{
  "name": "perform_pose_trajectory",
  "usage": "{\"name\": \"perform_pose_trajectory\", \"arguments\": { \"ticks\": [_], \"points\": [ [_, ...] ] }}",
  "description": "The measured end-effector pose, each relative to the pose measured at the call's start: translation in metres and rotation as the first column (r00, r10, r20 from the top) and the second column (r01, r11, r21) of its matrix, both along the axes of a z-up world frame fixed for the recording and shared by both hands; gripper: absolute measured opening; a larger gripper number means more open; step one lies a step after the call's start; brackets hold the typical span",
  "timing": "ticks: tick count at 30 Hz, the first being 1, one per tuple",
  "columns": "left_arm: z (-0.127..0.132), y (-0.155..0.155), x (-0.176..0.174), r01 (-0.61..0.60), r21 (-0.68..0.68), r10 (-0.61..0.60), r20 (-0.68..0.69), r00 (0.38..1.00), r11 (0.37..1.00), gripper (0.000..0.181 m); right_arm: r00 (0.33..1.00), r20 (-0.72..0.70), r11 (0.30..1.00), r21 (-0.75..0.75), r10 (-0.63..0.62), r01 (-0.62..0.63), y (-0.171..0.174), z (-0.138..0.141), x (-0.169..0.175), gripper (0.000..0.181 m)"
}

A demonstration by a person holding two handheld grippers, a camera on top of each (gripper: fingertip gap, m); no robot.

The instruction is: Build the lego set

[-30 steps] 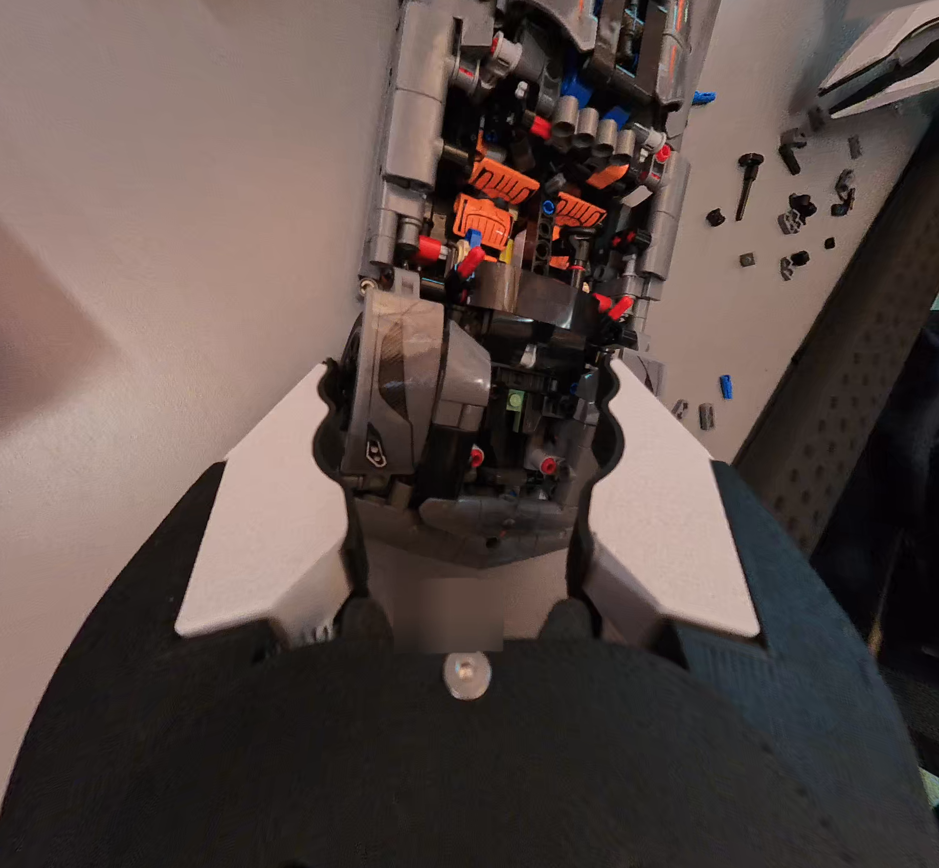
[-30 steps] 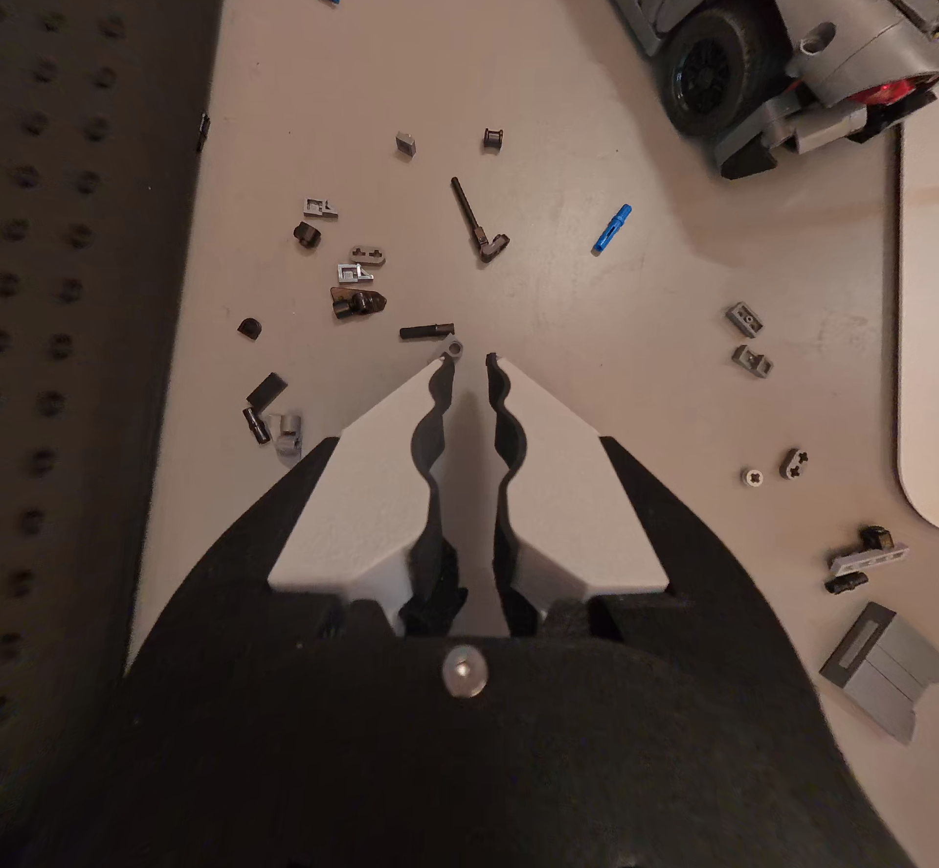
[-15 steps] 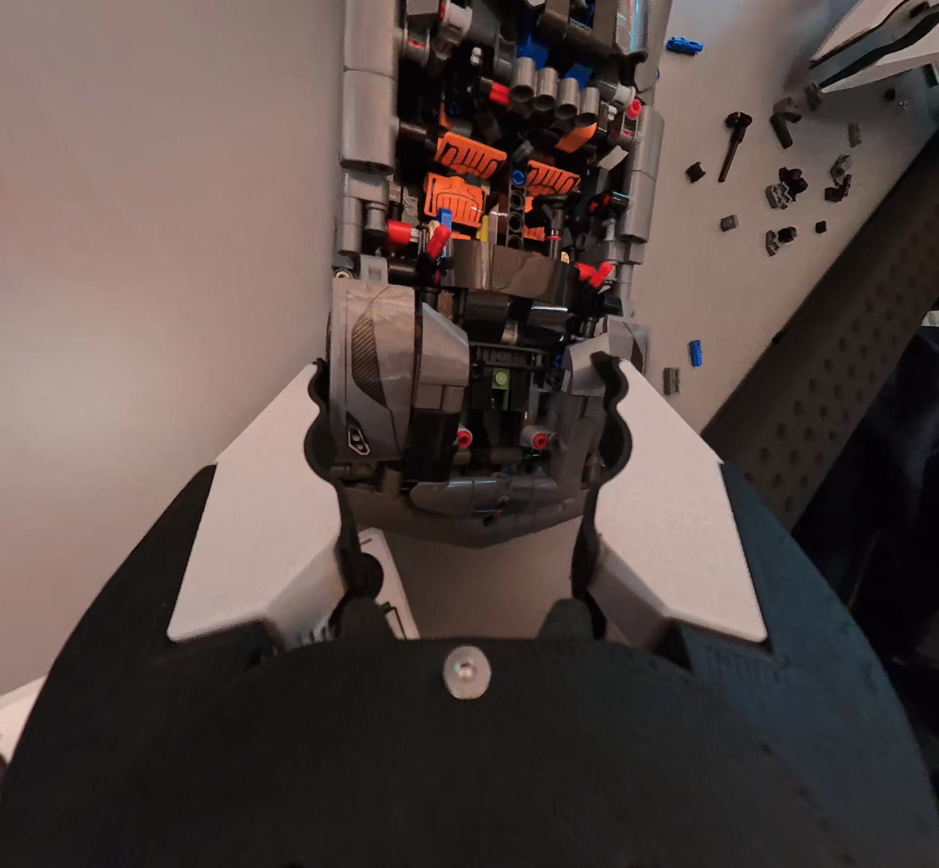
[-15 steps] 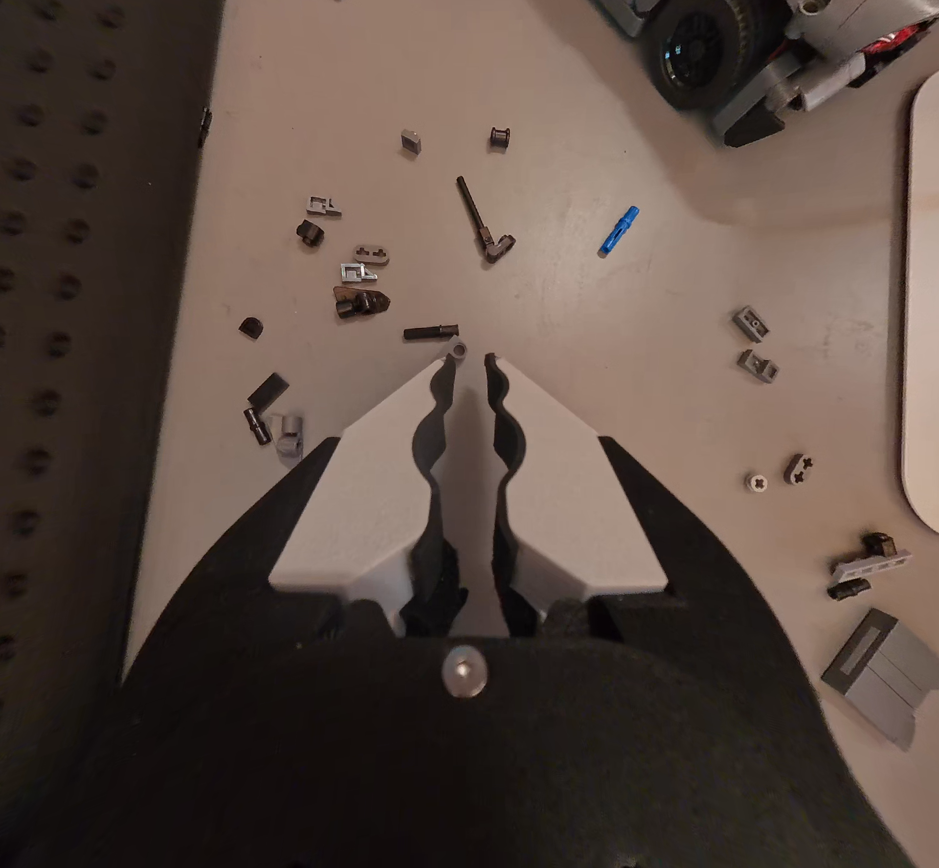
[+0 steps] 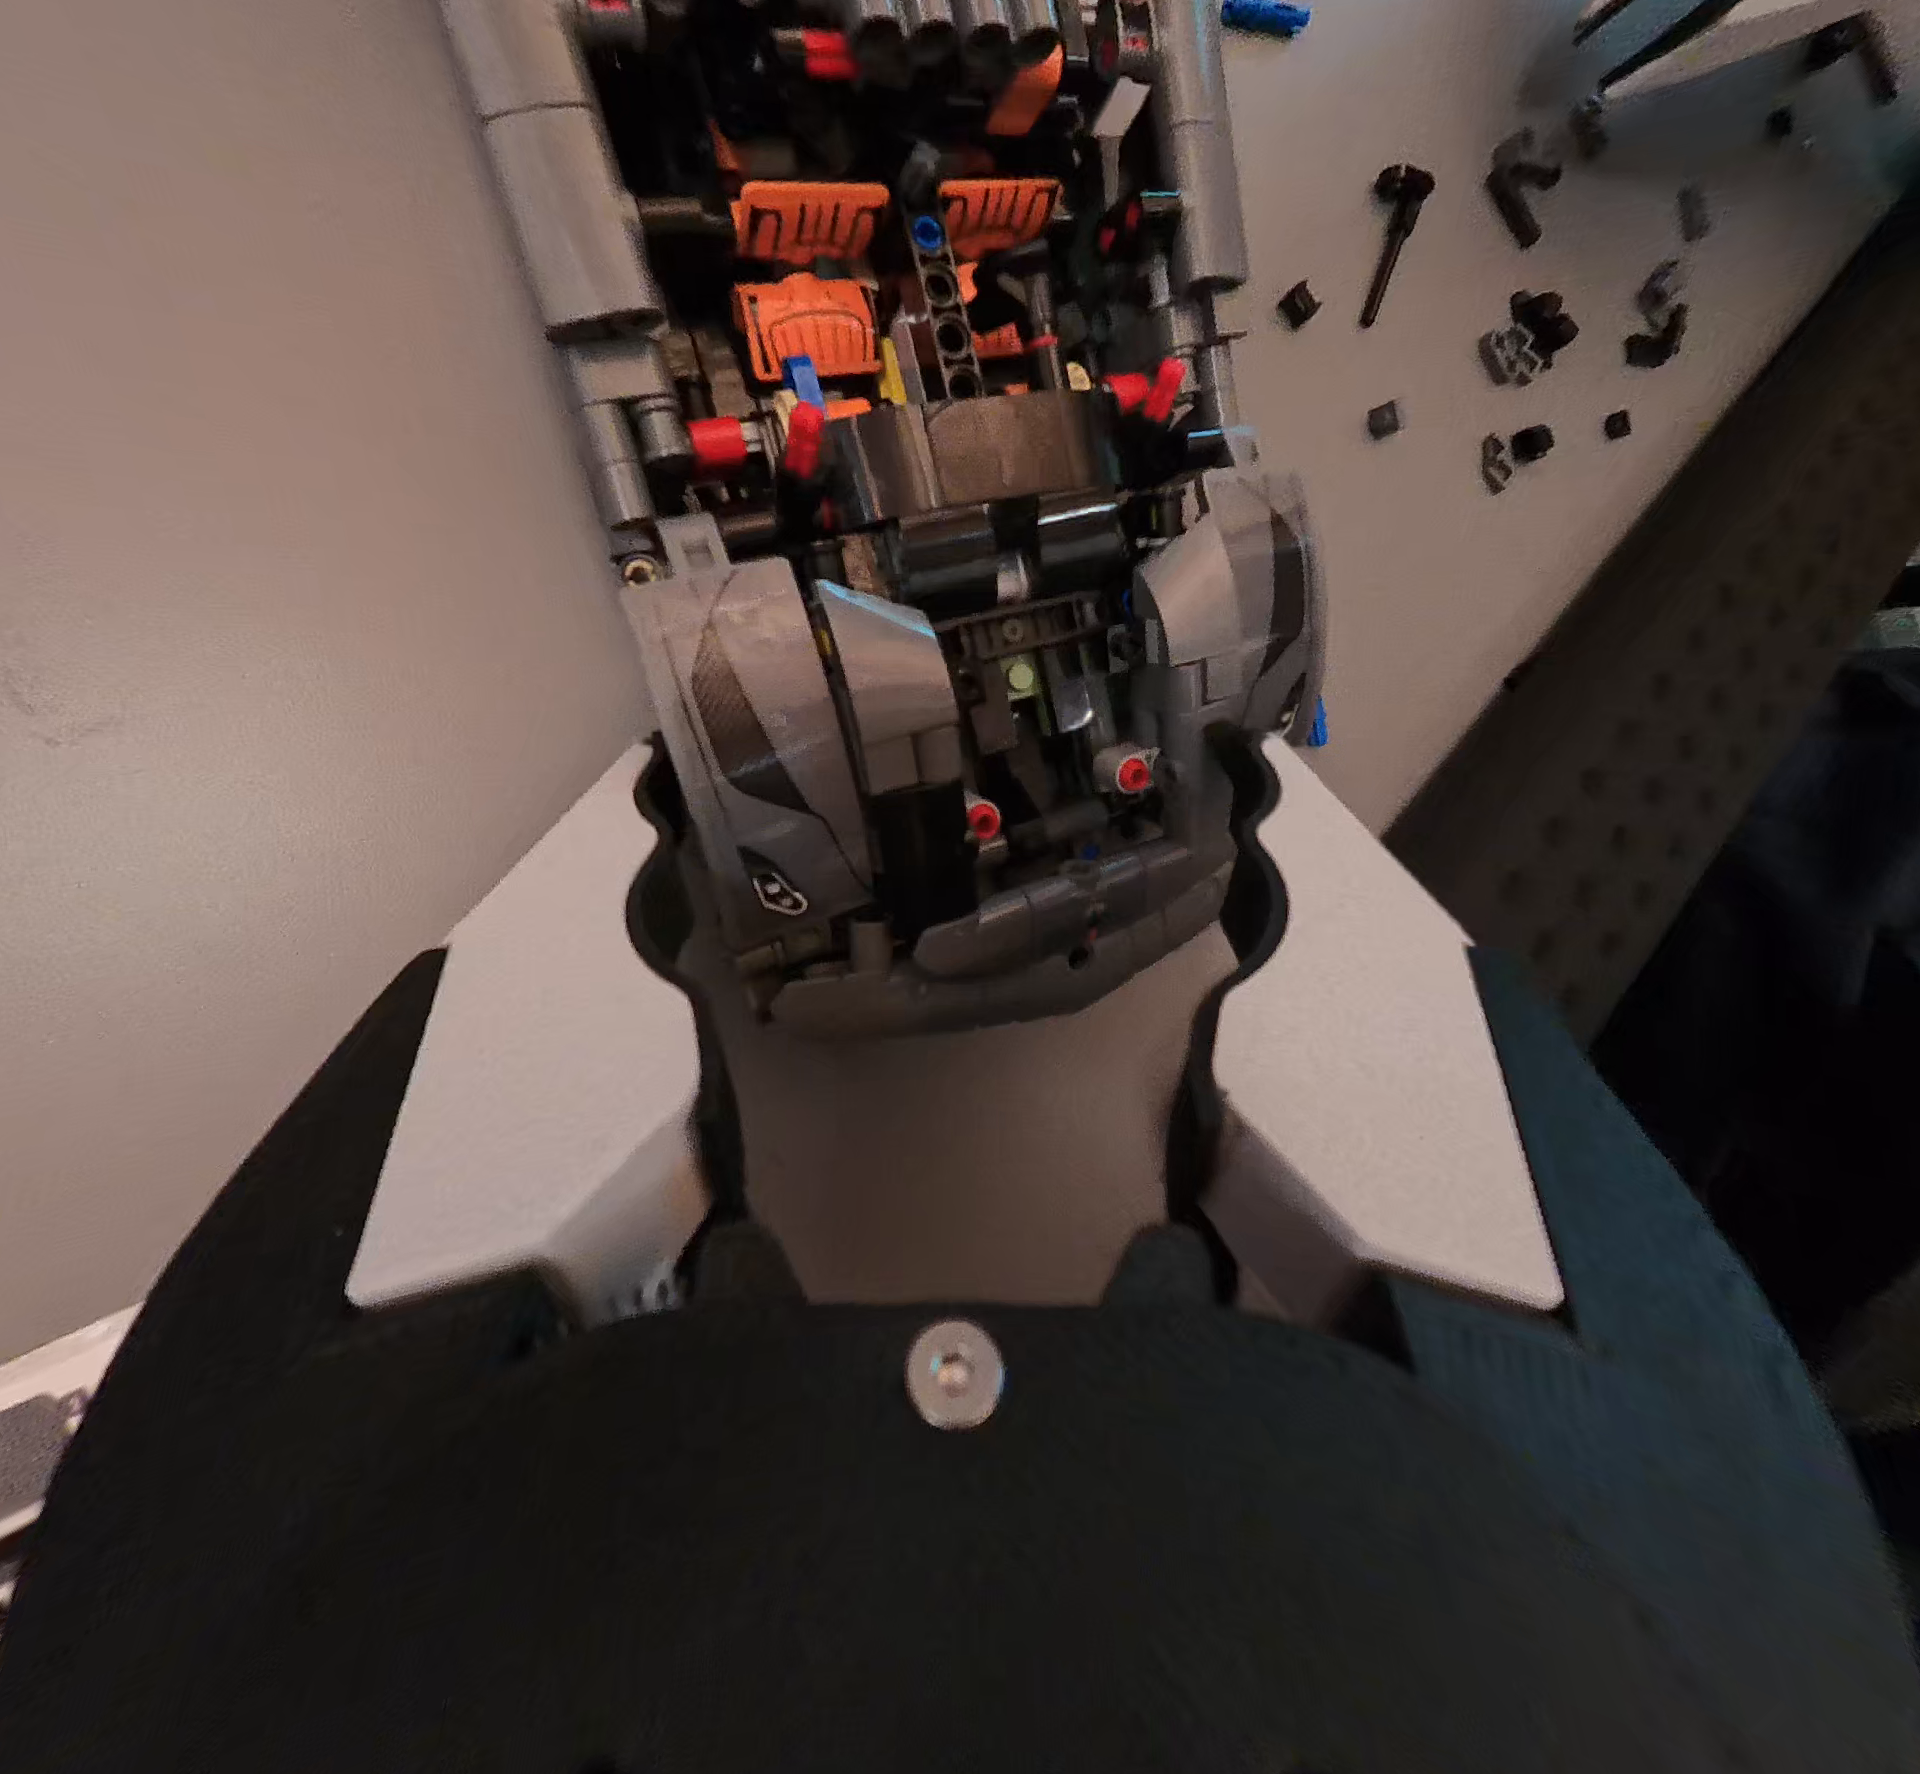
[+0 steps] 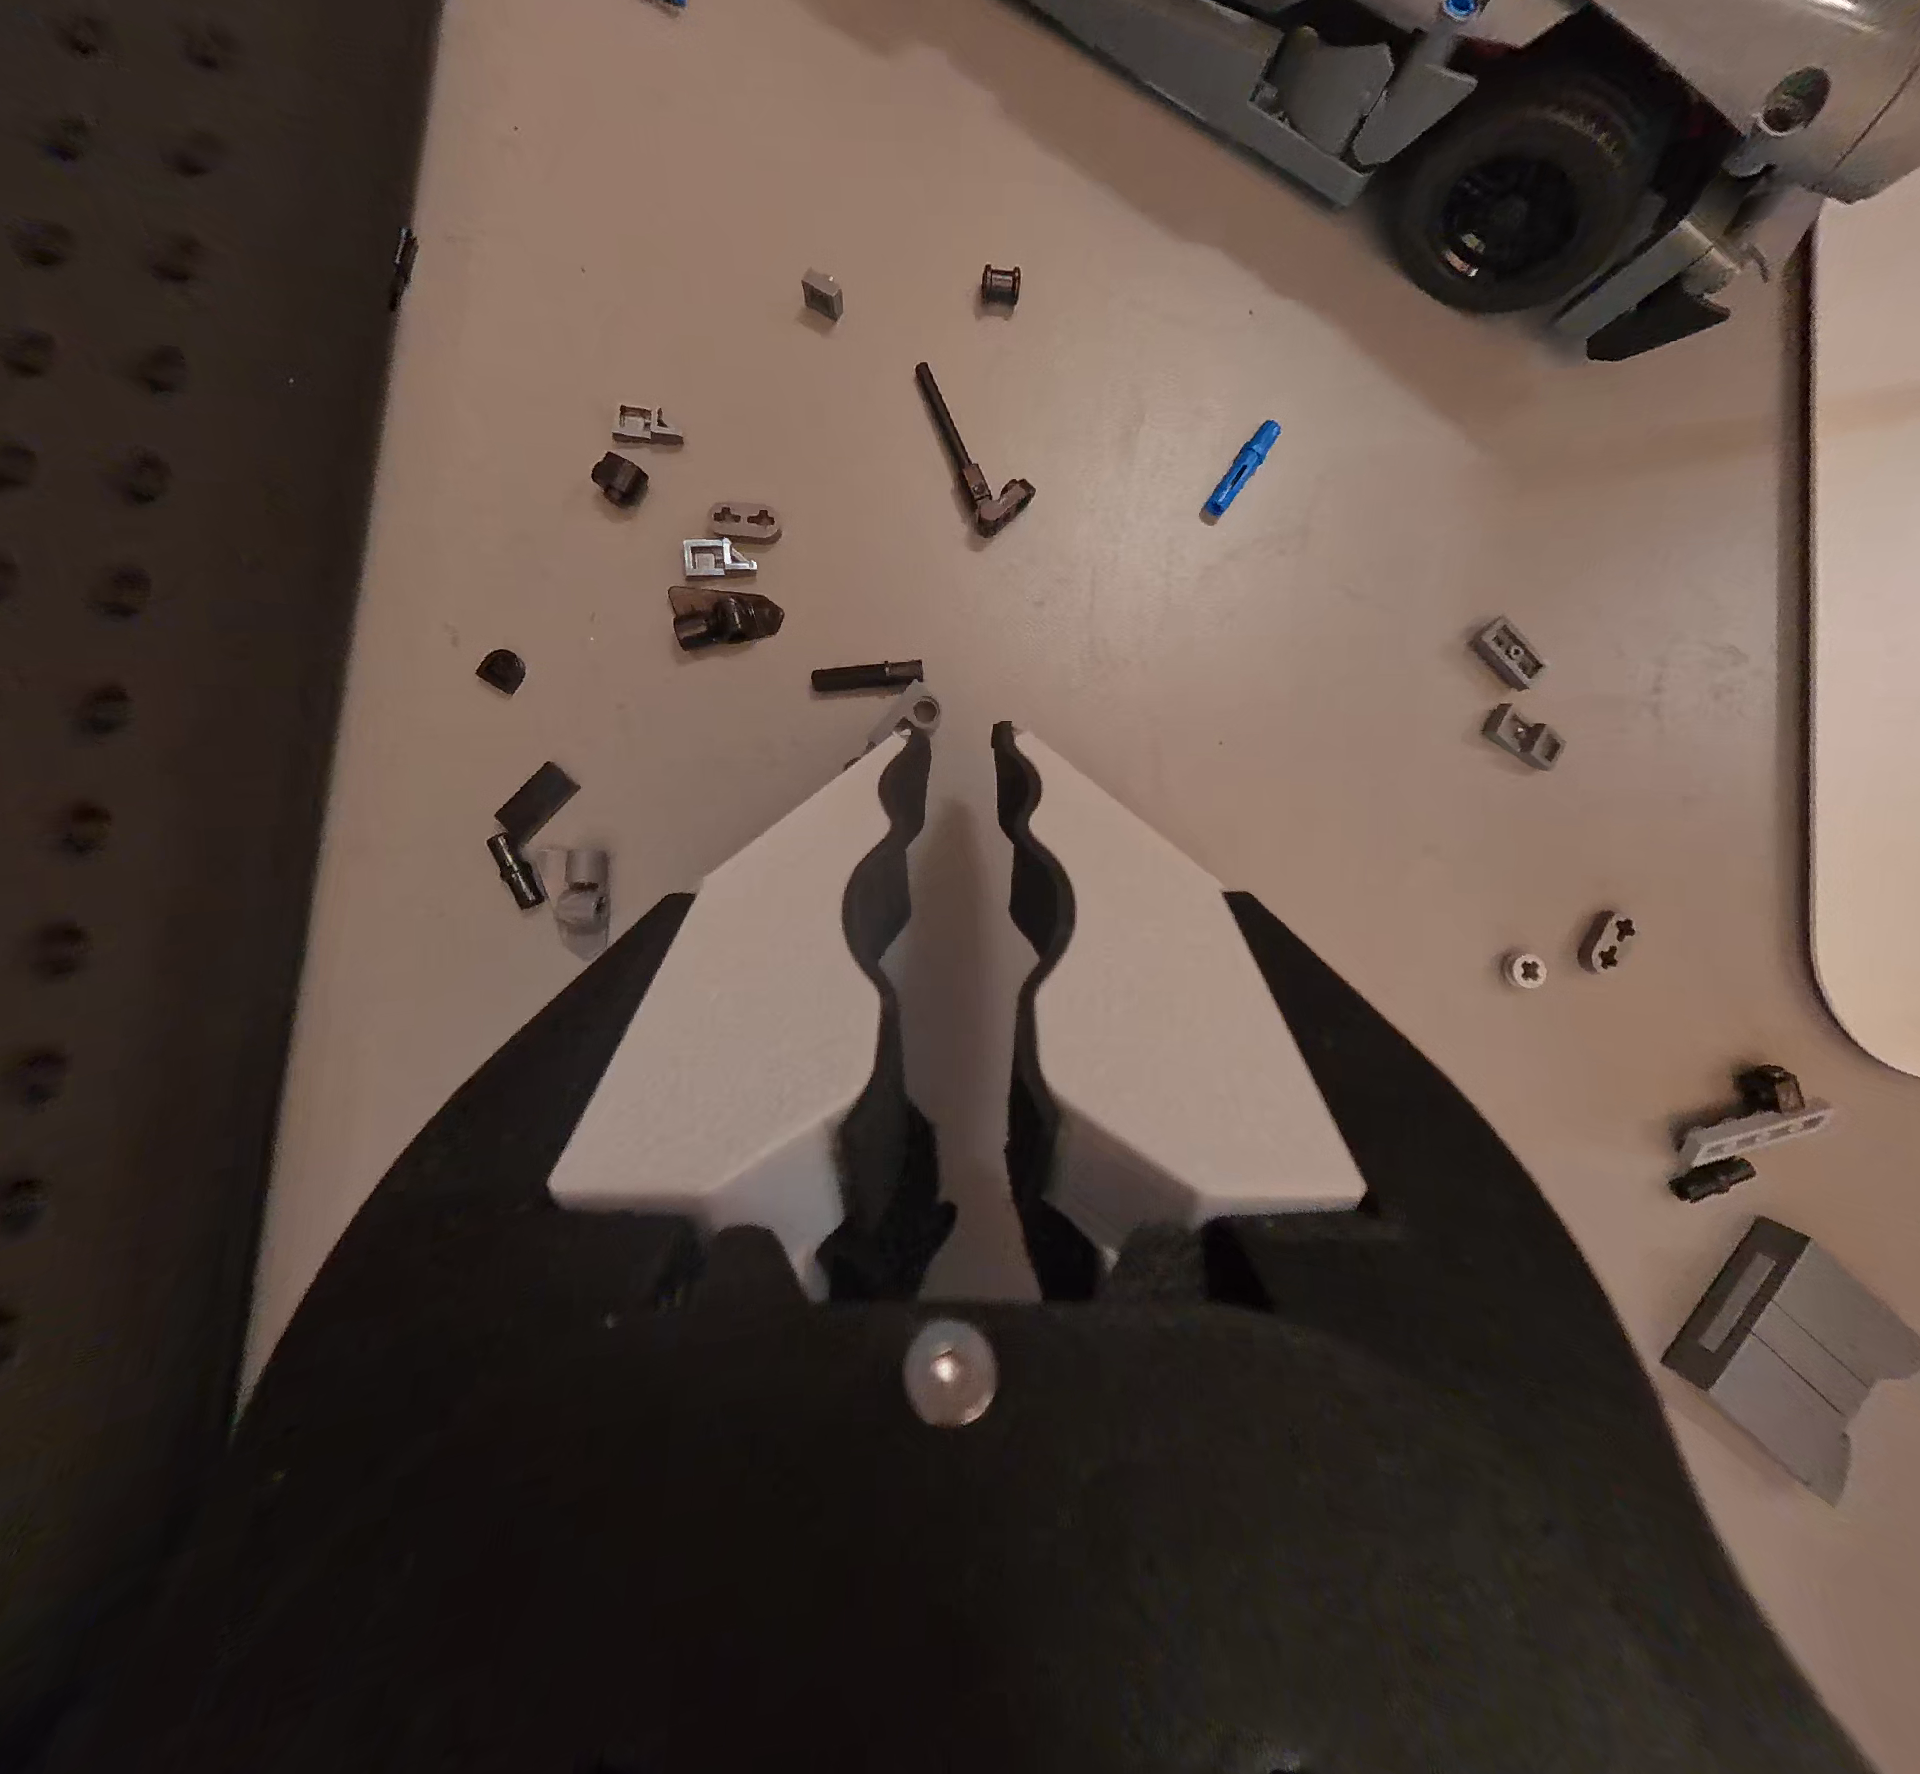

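The car (image 5: 914, 498), a grey lego build with its orange, red and black innards bare, runs straight away from us in the left wrist view, and its near end sits between the fingers of the left gripper (image 5: 951, 768). We see those jaws spread wide, one fingertip at each flank of the nose, but we cannot tell whether the pads press on it or only stand beside it. Left of the car the table (image 5: 260, 477) lies bare to the frame's edge, so there is free room on that side; right of it loose dark parts are scattered, and beyond them runs a dark perforated board (image 5: 1662, 685) along the table's edge. In the right wrist view that board fills the left side, and the table's edge runs beside it. Next comes a scatter of small parts, among them a black pin (image 6: 865, 677) and a grey connector (image 6: 914, 714) that lies at the left fingertip. The right gripper (image 6: 961, 737) hangs over the table with its jaws nearly closed, a narrow gap between them and nothing held. Farther right a black axle (image 6: 961, 446) and a blue pin (image 6: 1242, 467) lie apart on open table, and the car's side and a wheel (image 6: 1527, 197) fill the upper right, well away from these jaws. A pale rounded board (image 6: 1870, 685) bounds the right edge.
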State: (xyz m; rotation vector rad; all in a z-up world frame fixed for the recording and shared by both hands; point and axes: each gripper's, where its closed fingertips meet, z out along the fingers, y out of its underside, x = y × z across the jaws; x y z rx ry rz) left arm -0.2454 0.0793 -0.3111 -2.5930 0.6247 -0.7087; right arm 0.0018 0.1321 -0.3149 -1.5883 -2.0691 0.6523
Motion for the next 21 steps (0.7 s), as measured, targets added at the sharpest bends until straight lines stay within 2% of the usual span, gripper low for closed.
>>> {"name": "perform_pose_trajectory", "arguments": {
  "ticks": [4, 7, 10, 13, 16, 21],
  "points": [
    [0.006, 0.001, -0.005, -0.031, 0.003, 0.031, 0.052, 0.998, 1.000, 0.094, 1.000, -0.017, 1.000, 0.005, -0.016, 0.016, 0.002, 0.003, 0.000, 0.011],
    [0.024, 0.012, -0.010, -0.074, 0.062, 0.068, 0.097, 0.993, 0.995, 0.086, 0.999, -0.030, 1.000, 0.003, -0.029, 0.029, 0.004, 0.004, 0.000, 0.013],
    [0.044, 0.034, -0.014, -0.095, 0.179, 0.087, 0.055, 0.995, 0.979, 0.090, 0.999, -0.032, 0.999, 0.009, -0.035, 0.035, 0.005, 0.004, -0.001, 0.012],
    [0.058, 0.062, 0.000, -0.060, 0.293, 0.067, -0.015, 0.998, 0.954, 0.092, 0.999, -0.035, 0.999, 0.017, -0.036, 0.037, 0.005, 0.003, -0.003, 0.012],
    [0.059, 0.091, 0.018, 0.003, 0.342, 0.043, -0.125, 0.991, 0.940, 0.088, 0.998, -0.040, 0.999, 0.026, -0.040, 0.041, 0.005, 0.004, -0.005, 0.012],
    [0.041, 0.122, 0.044, 0.065, 0.305, 0.002, -0.215, 0.977, 0.950, 0.075, 0.997, -0.049, 0.998, 0.033, -0.054, 0.056, 0.008, 0.005, -0.004, 0.010]
  ]
}}
